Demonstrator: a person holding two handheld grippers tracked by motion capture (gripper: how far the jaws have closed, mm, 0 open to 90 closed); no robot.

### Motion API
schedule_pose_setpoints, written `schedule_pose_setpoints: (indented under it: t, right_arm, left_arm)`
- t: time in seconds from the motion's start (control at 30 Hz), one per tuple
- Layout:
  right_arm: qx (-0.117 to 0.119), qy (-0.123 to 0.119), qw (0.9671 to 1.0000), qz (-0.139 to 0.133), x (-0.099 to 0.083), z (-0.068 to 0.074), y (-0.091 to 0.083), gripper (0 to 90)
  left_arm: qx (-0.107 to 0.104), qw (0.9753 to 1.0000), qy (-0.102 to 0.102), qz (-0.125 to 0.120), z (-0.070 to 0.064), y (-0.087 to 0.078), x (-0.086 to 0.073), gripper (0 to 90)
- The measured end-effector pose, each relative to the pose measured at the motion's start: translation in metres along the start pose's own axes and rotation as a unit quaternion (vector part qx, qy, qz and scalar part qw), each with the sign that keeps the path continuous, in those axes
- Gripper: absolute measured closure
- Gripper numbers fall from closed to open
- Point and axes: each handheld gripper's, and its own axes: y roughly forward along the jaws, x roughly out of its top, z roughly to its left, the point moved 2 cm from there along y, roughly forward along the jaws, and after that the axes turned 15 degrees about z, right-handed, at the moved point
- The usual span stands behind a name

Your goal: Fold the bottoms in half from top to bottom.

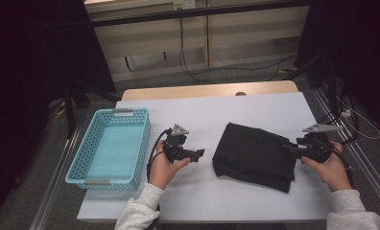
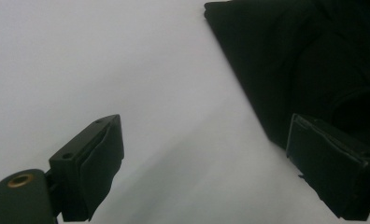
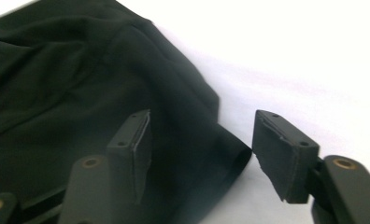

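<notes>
We hold the left tool [image 1: 197, 154] a little left of centre in the high view, its jaws spread wide with nothing between them. In the left gripper view the two black pads [image 2: 99, 163] stand far apart at the bottom of the frame over bare white surface, and the black garment [image 2: 309, 60] fills the upper right, its folded edge running down toward the right-hand jaw without lying between the jaws.

Our right tool [image 1: 291, 146] sits at the right edge of the garment in the high view, jaws also parted. In the right gripper view one pad [image 3: 138, 144] stands over the dark cloth while the other [image 3: 281, 154] stands over the white surface, and a rounded fold or hem of the garment [image 3: 80, 93] bulges into the gap between them. The jaws are not pressed on it; whether the left-hand pad touches the fabric we cannot quite tell, as the close view is blurred.

The black garment [image 1: 255, 155], loosely folded, lies on the white counter [image 1: 212, 112] right of centre in the high view. At the left of that frame stands a light blue perforated plastic basket [image 1: 80, 155], well apart from the garment, just left of our left hand [image 1: 166, 167]. Our right hand [image 1: 329, 167] grips its tool at the lower right.
</notes>
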Motion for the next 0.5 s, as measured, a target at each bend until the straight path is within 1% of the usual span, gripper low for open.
schedule_pose_setpoints:
  t: [0.03,0.07,0.1,0.13,0.17,0.2,0.23,0.27,0.3,0.33,0.37,0.4,0.43,0.47,0.5]
  right_arm:
    - [0.000,0.000,1.0000,0.000,0.000,0.000,0.000,34.6]
    - [0.006,-0.002,1.0000,-0.005,0.000,0.002,-0.001,32.8]
    - [0.005,-0.005,0.9999,-0.009,0.000,0.007,-0.003,29.4]
    - [0.005,-0.005,0.9999,-0.009,0.000,0.007,-0.003,29.4]
    - [0.008,-0.002,0.9999,-0.014,0.000,0.011,-0.004,26.7]
    - [0.008,-0.002,0.9999,-0.014,0.000,0.011,-0.004,26.7]
    - [0.008,-0.005,0.9998,-0.015,0.001,0.014,-0.004,25.7]
    - [0.008,-0.005,0.9998,-0.015,0.001,0.014,-0.004,25.7]
    - [0.012,-0.010,0.9998,-0.016,0.001,0.018,-0.004,24.5]
    - [0.012,-0.010,0.9998,-0.016,0.001,0.018,-0.004,24.5]
    - [0.014,-0.016,0.9996,-0.017,0.002,0.021,-0.003,23.4]
    - [0.013,-0.016,0.9996,-0.016,0.002,0.022,-0.003,23.0]
    - [0.015,-0.018,0.9996,-0.014,0.002,0.023,-0.002,23.0]
    - [0.015,-0.018,0.9996,-0.014,0.002,0.023,-0.002,23.0]
    - [0.013,-0.021,0.9996,-0.015,0.003,0.026,-0.003,22.9]
  left_arm:
    - [0.000,1.0000,0.000,0.000,0.000,0.000,0.000,10.8]
    - [-0.005,1.0000,0.000,0.000,-0.003,0.001,0.000,10.8]
    - [-0.011,0.9999,0.006,0.001,-0.008,0.003,0.000,10.8]
    - [-0.011,0.9999,0.006,0.001,-0.008,0.003,0.000,10.8]
    - [-0.025,0.9997,0.003,0.002,-0.015,0.007,0.000,10.8]
    - [-0.025,0.9997,0.003,0.002,-0.015,0.007,0.000,10.9]
    - [-0.030,0.9996,-0.002,0.003,-0.021,0.011,0.000,11.1]
    - [-0.030,0.9996,-0.002,0.003,-0.021,0.011,0.000,11.6]
    - [-0.044,0.9990,0.004,0.008,-0.027,0.015,0.000,12.7]
    - [-0.044,0.9990,0.004,0.008,-0.027,0.015,0.000,13.7]
    - [-0.043,0.9989,0.005,0.018,-0.033,0.020,-0.001,14.7]
    - [-0.043,0.9989,0.005,0.018,-0.033,0.020,-0.001,16.2]
    - [-0.042,0.9989,0.002,0.023,-0.037,0.024,-0.003,18.3]
    - [-0.042,0.9989,0.002,0.023,-0.037,0.024,-0.003,22.1]
    - [-0.049,0.9984,0.003,0.027,-0.041,0.026,-0.004,28.4]
